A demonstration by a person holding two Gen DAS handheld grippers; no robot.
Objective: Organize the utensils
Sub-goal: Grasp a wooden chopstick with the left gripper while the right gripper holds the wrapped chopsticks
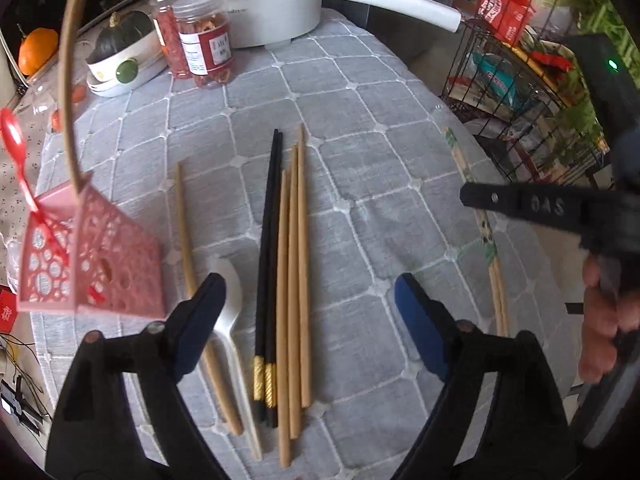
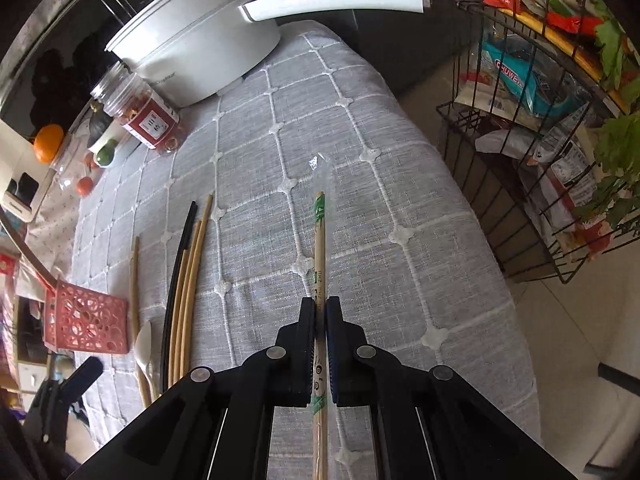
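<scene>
The right gripper [image 2: 320, 320] clamps the wrapped chopsticks [image 2: 319, 240] for sorting, while the left gripper [image 1: 308, 320], fingers apart, hovers over loose chopsticks [image 1: 294, 280] beside the basket [image 1: 92, 256].

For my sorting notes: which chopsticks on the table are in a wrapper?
The wrapped pair, clamped in the right gripper, apart from the bare ones.

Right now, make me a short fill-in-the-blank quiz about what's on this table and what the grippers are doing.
1. The right gripper is shut on a wrapped pair of ____.
2. The left gripper is ____ and holds nothing.
3. The basket with round holes is ____ in colour.
4. The spoon beside the black chopsticks is ____.

Missing words: chopsticks; open; pink; white
</scene>
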